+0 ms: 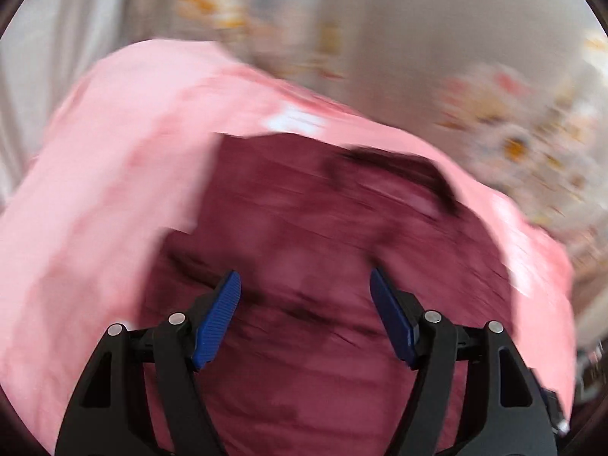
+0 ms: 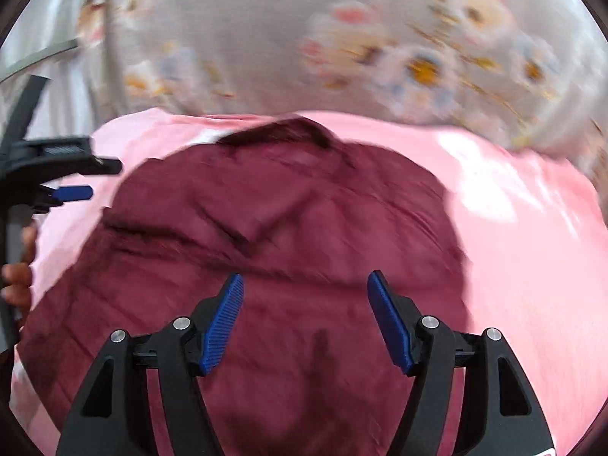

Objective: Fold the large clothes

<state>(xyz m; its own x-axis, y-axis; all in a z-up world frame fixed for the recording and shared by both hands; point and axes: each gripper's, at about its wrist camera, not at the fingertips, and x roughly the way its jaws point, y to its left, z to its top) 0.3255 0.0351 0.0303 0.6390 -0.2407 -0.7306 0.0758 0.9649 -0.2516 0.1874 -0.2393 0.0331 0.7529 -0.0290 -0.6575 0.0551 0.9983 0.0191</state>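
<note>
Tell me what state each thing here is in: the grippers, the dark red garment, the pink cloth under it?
Left gripper: open, holding nothing, above the garment.
Right gripper: open, holding nothing, above the garment.
Maroon shirt: lying spread and creased on the pink cloth, collar at the far end; blur hides finer detail.
Pink cloth: spread flat under the shirt.
Floral sheet: lying beyond the pink cloth.

Both wrist views close above shirt
</note>
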